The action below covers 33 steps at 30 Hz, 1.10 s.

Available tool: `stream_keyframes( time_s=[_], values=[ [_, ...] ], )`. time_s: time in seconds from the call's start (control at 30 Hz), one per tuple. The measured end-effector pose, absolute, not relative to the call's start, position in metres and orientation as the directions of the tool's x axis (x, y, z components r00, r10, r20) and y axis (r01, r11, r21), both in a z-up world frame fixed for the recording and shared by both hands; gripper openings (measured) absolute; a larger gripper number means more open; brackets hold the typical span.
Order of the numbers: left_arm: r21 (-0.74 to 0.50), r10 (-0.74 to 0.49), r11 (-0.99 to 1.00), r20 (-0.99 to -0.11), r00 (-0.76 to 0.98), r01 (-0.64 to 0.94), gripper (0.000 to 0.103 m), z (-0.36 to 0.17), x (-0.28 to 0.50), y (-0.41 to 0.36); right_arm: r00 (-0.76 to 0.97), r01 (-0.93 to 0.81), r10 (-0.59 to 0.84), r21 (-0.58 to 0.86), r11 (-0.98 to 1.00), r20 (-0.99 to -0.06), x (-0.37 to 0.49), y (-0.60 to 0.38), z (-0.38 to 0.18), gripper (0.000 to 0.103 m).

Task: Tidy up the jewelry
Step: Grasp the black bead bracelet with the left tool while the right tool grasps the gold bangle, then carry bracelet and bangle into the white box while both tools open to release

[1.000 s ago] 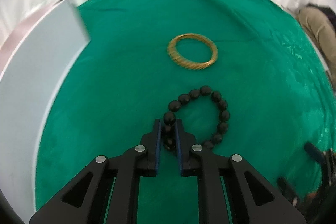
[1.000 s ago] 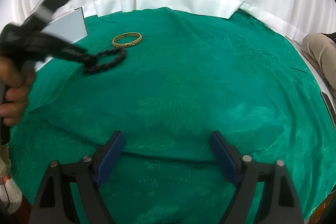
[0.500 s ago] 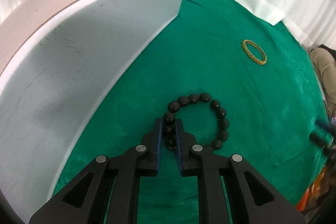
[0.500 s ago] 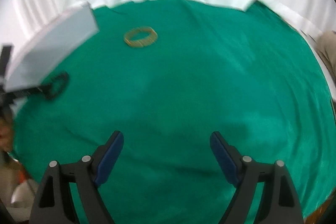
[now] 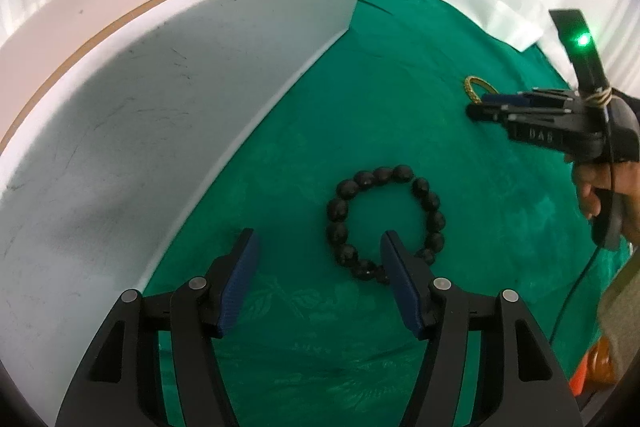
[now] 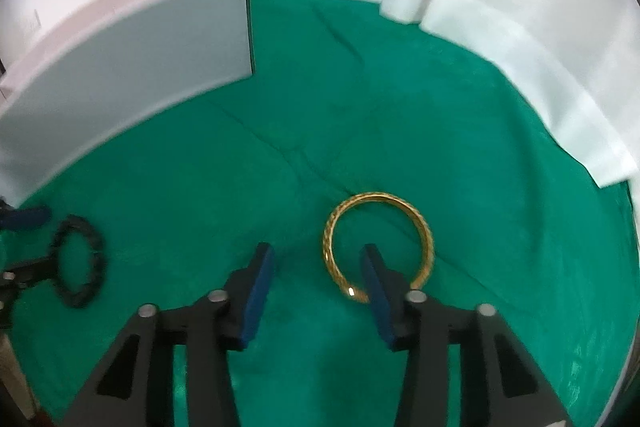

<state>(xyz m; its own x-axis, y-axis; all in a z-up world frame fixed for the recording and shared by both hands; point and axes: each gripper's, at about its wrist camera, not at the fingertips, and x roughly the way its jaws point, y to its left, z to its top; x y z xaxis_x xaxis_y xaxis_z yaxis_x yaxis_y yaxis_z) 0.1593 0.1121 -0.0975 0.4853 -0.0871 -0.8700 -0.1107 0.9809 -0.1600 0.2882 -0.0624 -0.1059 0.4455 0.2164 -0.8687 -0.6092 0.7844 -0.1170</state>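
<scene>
Progress: the black bead bracelet [image 5: 384, 223] lies flat on the green cloth of the counter [image 5: 460, 131], just beside the white box [image 5: 168, 115]; the gold bangle [image 6: 378, 245] sits well apart from the box, not yet lifted (so about half looks left, as a judgement).
Left tongs [image 5: 318, 283]: jaws opening, nothing pressed between them; the right-hand pad overlaps the bracelet's near edge, the left-hand pad is clear of it over bare cloth.
Right tongs [image 6: 316, 291]: jaws closing, straddling the bangle's near-left rim, one pad inside the ring, one outside; pads not yet touching it.
Hand pose: both tongs tilt steeply downward; a hand [image 5: 612, 187] grips the right tool's handle.
</scene>
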Motion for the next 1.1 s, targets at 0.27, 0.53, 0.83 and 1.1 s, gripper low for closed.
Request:
stream_keyframes(
  time_s=[0.27,0.53,0.83,1.1],
  values=[
    [-0.086,-0.041,0.993,-0.883,0.468,-0.076,0.037,-0.097,0.163,0.096,0.396,-0.598,0.286,-0.008,0.802,-0.873,0.255,-0.081,-0.099,0.006],
    [-0.245,-0.185,0.967,-0.862,0.471,-0.069,0.009,-0.089,0.162,0.097,0.357,-0.517,0.516,0.295,0.803,-0.779,0.2,-0.142,-0.072,0.006],
    [-0.427,-0.329,0.903,-0.76,0.56,-0.05,0.009,-0.036,0.143,0.102,0.384,-0.477,0.589,0.394,0.786,-0.711,0.168,-0.17,-0.048,0.006],
    [-0.49,-0.356,0.871,-0.684,0.637,-0.04,0.009,0.017,0.117,0.121,0.388,-0.524,0.611,0.381,0.762,-0.69,0.156,-0.156,-0.031,0.006]
  ],
)
